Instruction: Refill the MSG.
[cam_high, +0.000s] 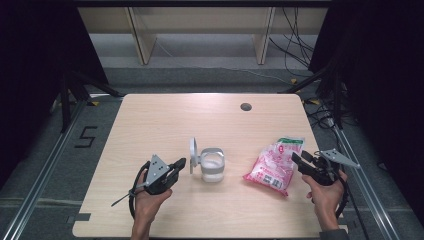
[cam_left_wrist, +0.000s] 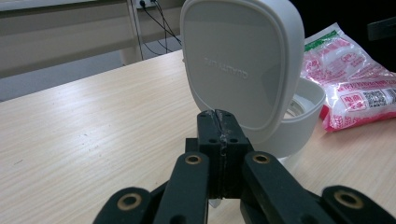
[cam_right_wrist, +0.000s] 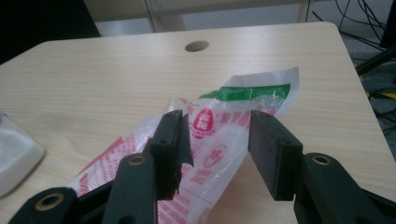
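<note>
A white lidded container (cam_high: 212, 164) stands mid-table with its lid (cam_high: 193, 155) hinged up on the left side; the lid (cam_left_wrist: 238, 56) fills much of the left gripper view. My left gripper (cam_high: 180, 163) is shut with nothing between its jaws, its tips (cam_left_wrist: 219, 122) close to the lid's lower edge. A pink-and-white plastic bag (cam_high: 276, 163) with a green top strip lies to the right. My right gripper (cam_high: 296, 159) is open at the bag's right edge, and the bag (cam_right_wrist: 219, 135) lies between and under its jaws.
The light wood table (cam_high: 165, 120) has a round cable hole (cam_high: 245, 106) near its far edge. Black stands and cables (cam_high: 320, 85) flank the table on both sides. A shelf unit (cam_high: 200, 25) stands beyond on the floor.
</note>
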